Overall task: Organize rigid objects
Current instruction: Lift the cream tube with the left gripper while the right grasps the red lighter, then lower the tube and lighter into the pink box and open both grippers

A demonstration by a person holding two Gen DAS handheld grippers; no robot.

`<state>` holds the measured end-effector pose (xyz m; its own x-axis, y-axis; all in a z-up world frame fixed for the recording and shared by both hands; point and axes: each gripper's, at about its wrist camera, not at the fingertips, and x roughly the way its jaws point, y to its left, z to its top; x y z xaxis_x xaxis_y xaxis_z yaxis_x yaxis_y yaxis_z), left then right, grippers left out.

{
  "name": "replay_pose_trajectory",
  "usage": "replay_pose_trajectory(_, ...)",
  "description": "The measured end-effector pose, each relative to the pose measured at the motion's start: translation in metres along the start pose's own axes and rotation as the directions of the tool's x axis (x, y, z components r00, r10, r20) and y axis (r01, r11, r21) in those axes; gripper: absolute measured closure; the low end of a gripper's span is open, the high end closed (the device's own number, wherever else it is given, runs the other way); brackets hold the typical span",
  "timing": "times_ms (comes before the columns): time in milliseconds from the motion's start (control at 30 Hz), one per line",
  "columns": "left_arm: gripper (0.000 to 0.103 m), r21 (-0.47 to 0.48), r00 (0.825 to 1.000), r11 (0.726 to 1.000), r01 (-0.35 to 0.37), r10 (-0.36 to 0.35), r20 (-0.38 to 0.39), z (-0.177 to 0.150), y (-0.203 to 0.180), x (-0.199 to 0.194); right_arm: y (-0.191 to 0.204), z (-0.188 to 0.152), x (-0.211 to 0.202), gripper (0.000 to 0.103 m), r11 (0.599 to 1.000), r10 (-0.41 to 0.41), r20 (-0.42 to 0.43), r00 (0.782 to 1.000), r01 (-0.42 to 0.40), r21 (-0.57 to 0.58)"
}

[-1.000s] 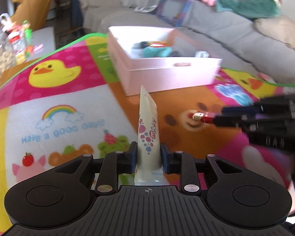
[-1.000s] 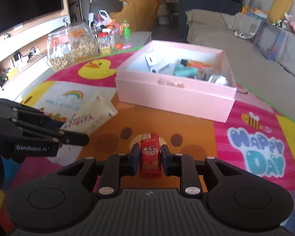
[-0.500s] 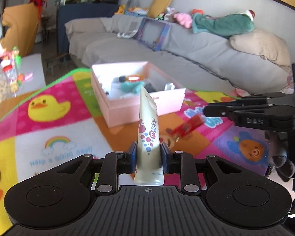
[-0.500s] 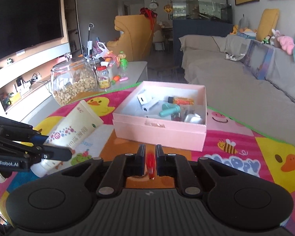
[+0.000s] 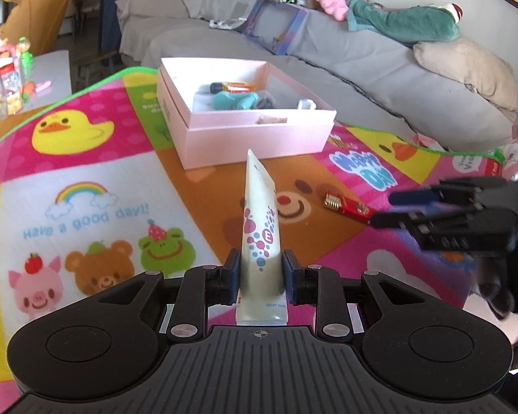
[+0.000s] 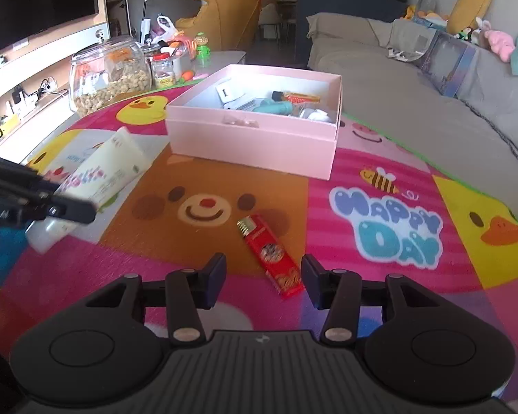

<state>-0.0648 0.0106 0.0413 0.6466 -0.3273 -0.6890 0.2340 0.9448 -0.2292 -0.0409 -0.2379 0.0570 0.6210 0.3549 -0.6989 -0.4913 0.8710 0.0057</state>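
Note:
My left gripper (image 5: pixel 260 277) is shut on a white tube with pink and blue dots (image 5: pixel 260 220), held above the play mat; the tube also shows in the right wrist view (image 6: pixel 100 176). My right gripper (image 6: pixel 262 281) is open and empty, just above a red stick-shaped pack (image 6: pixel 271 255) that lies flat on the mat (image 6: pixel 380 276). The red pack shows in the left wrist view (image 5: pixel 347 206), next to the right gripper's fingers (image 5: pixel 431 207). A pink box (image 6: pixel 255 141) with several small items stands farther back, also seen in the left wrist view (image 5: pixel 252 138).
A glass jar of snacks (image 6: pixel 108 76) and small bottles (image 6: pixel 162 70) stand beyond the mat's far left. A grey sofa (image 5: pixel 362 58) with cushions and toys runs behind the box.
My right gripper has opened and let go of the red pack, which now lies on the mat. Both grippers have dropped lower toward the mat. The left still holds the tube.

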Motion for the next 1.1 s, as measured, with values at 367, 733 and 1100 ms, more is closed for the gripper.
replay_pose_trajectory(367, 0.074, -0.032, 1.000, 0.999, -0.014, 0.013, -0.024, -0.008, 0.013, 0.000, 0.013, 0.014, 0.046, 0.078, 0.999, 0.028, -0.036, 0.999, -0.029, -0.032)
replay_pose_trajectory(733, 0.074, -0.022, 0.995, 0.999, 0.042, -0.040, 0.093, 0.034, 0.012, -0.023, 0.008, 0.047, -0.031, 0.080, 0.983, 0.157, 0.192, 0.969, -0.173, 0.069)
replay_pose_trajectory(1100, 0.074, 0.065, 0.965, 0.997, 0.031, -0.047, 0.260, 0.199, 0.013, -0.012, -0.027, 0.178, -0.029, 0.092, 0.970, 0.079, 0.430, 0.900, -0.169, 0.176)
